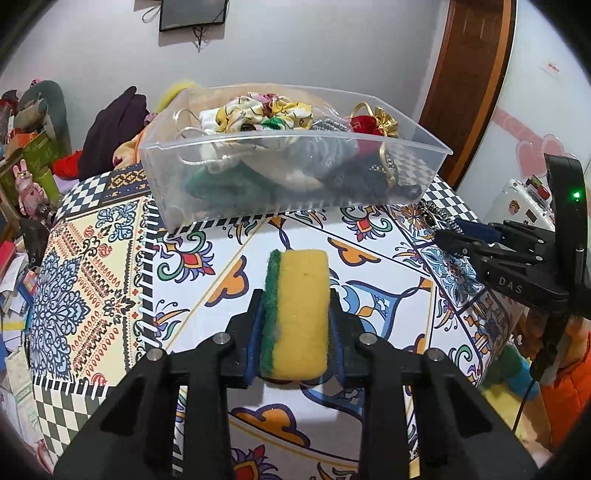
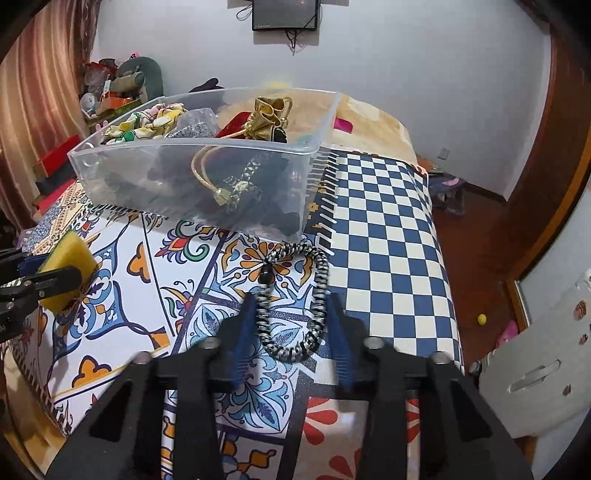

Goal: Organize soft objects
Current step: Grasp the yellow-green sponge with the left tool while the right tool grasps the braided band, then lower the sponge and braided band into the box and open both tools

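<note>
My left gripper (image 1: 296, 308) is shut on a yellow sponge with a green scrub side (image 1: 297, 310), held above the patterned table in front of the clear plastic bin (image 1: 295, 147). The sponge also shows in the right wrist view (image 2: 66, 273), at the left. The bin holds several soft items: scrunchies, a red pouch with gold ribbon, dark cloth. My right gripper (image 2: 291, 325) is open, its fingers on either side of a black-and-white braided hair band (image 2: 295, 299) lying on the table just before the bin's near corner (image 2: 306, 206). In the left wrist view the right gripper (image 1: 461, 236) is at the right.
The patterned tablecloth (image 1: 110, 277) covers the table; its right edge (image 2: 443, 277) drops to a brown floor. Clutter, boxes and toys (image 1: 33, 147) stand beyond the left edge. A wall with a dark frame (image 2: 284, 14) is behind the bin.
</note>
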`<state>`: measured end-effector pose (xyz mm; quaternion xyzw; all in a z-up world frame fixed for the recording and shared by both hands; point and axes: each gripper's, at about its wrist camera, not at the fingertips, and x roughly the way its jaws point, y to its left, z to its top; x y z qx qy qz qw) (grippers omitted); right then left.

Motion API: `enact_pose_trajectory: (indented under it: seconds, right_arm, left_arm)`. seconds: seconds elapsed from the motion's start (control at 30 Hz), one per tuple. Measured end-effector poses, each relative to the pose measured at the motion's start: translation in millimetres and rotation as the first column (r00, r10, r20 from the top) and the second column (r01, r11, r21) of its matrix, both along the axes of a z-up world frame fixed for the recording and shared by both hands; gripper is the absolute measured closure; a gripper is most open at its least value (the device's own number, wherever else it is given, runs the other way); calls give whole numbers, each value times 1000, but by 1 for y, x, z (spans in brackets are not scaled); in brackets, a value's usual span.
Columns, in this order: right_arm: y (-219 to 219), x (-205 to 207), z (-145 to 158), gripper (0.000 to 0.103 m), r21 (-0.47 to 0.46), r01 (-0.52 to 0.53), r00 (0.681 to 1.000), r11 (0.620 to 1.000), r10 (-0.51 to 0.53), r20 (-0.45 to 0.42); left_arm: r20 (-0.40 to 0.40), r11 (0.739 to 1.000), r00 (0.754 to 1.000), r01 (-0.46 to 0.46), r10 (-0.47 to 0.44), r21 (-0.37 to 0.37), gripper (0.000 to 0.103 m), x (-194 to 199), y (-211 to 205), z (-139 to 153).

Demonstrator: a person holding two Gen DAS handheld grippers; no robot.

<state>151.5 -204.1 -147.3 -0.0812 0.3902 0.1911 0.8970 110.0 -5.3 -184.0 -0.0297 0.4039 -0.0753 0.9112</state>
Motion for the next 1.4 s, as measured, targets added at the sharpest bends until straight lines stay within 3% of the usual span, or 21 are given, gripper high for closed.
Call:
enact_pose_trajectory:
  seconds: [0.17, 0.37, 0.8, 1.4]
  right_arm:
    - [1, -7, 4, 88, 10, -19, 1000, 1000, 18, 11]
    - [3, -14, 19, 90, 57, -39, 999, 998, 37, 38]
    - [14, -39, 83, 90, 121, -114, 970, 986, 84, 226]
    - [40, -2, 113, 89, 169, -118, 941, 979, 56, 333]
  left_arm:
    - [32, 1000, 999, -1, 1, -5, 73, -9, 5, 13]
    - [84, 999, 996, -9, 12, -37, 73, -15, 11, 37]
    - [204, 999, 978, -21, 30, -47, 73, -9, 17, 86]
    - [293, 998, 955, -25, 40, -55, 73, 46, 6, 123]
